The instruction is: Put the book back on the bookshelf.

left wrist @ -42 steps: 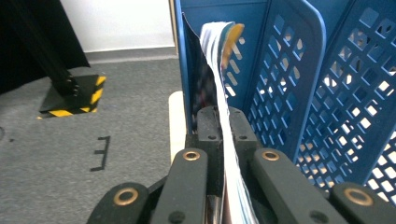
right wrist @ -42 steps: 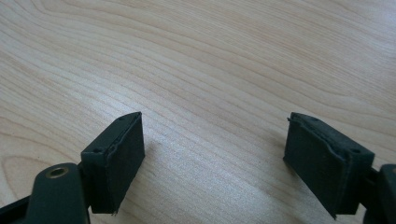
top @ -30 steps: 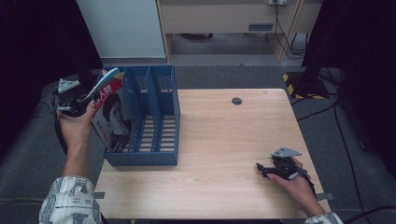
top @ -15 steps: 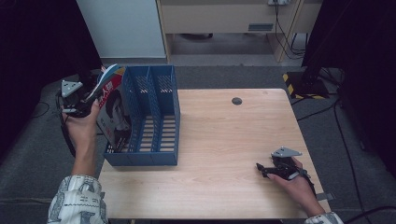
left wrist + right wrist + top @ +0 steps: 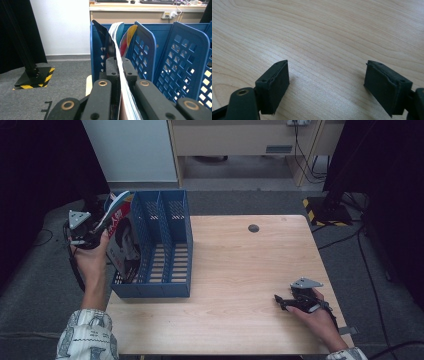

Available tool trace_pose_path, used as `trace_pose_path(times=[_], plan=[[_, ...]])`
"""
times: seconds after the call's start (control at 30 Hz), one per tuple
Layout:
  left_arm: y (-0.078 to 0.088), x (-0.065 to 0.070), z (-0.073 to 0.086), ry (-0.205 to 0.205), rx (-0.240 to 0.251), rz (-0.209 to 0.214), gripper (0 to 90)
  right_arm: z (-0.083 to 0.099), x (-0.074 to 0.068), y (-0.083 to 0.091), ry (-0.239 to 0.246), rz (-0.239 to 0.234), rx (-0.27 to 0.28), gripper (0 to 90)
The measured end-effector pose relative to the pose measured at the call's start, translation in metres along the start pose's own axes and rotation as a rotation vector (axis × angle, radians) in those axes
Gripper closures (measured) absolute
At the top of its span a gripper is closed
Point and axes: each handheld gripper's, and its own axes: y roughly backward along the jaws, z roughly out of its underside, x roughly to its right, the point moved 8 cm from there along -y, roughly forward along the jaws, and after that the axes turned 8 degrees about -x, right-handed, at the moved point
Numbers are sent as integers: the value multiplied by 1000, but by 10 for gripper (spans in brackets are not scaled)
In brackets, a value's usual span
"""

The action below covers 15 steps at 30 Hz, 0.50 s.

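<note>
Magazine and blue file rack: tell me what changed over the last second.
The left gripper, shut on the magazine, shifted slightly with it at the leftmost slot of the blue file rack; the grip did not change. The right gripper stayed open and resting on the table. The rack kept its place.

Left gripper [image 5: 92, 232] raised, jaws clamped; right gripper [image 5: 285, 302] resting, jaws apart.
</note>
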Motion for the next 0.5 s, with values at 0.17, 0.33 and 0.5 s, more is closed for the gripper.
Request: trace_pose_path(times=[0.17, 0.33, 0.5], plan=[[0, -1, 1, 3, 3, 2, 865, 0, 0, 0, 0, 0, 0, 202], [0, 1, 1, -4, 1, 6, 865, 0, 0, 0, -1, 1, 0, 202], [0, 1, 1, -5, 0, 4, 864, 0, 0, 0, -2, 1, 0, 202]])
